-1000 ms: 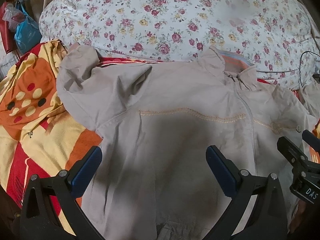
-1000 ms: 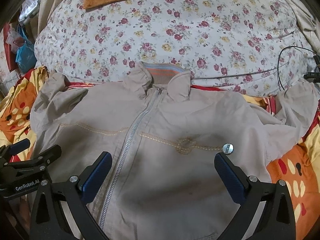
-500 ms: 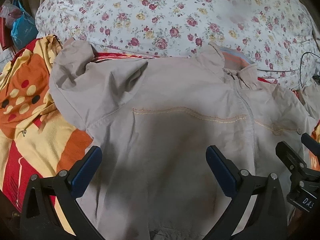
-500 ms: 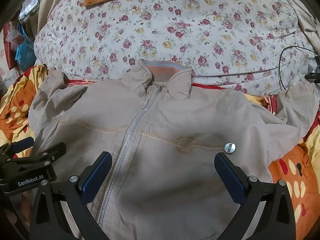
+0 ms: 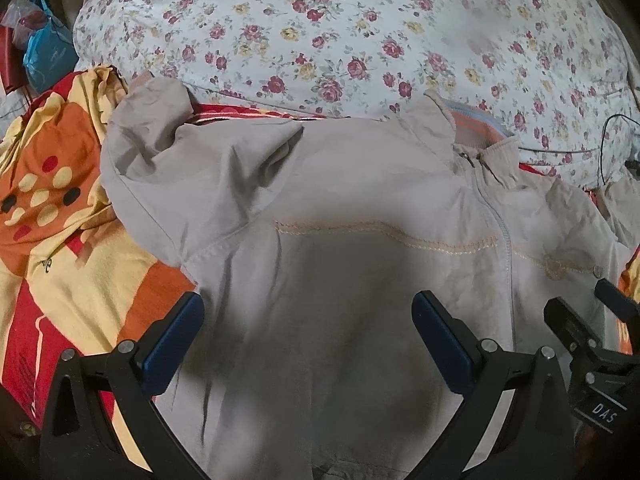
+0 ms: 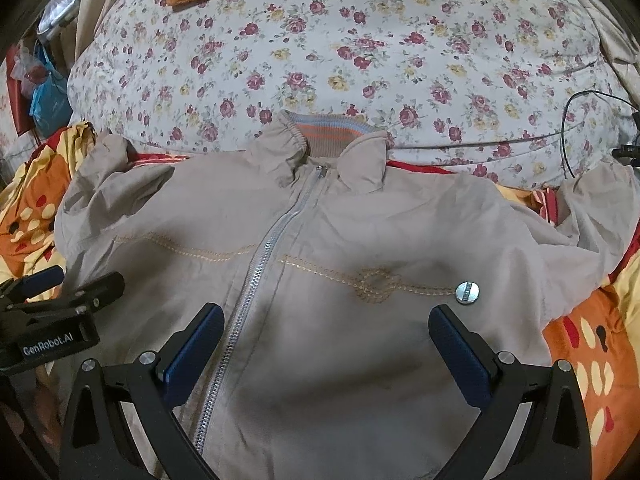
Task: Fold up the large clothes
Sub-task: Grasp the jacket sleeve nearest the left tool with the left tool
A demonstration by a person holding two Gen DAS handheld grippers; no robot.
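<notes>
both cameras have eased slightly back and the beige zip-front jacket (image 6: 320, 300) sits a little lower in view, spread face up on the orange patterned blanket (image 5: 60, 240). left gripper (image 5: 308, 344) and right gripper (image 6: 324, 352) hover released, empty; folding looks unstarted.

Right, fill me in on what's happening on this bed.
A person holds a claw in each hand over a beige zip-up jacket spread face up on the bed, zipped shut. The left claw and right claw are both open and grip nothing. Both sleeves lie crumpled out to the sides, so no fold has been made.
</notes>
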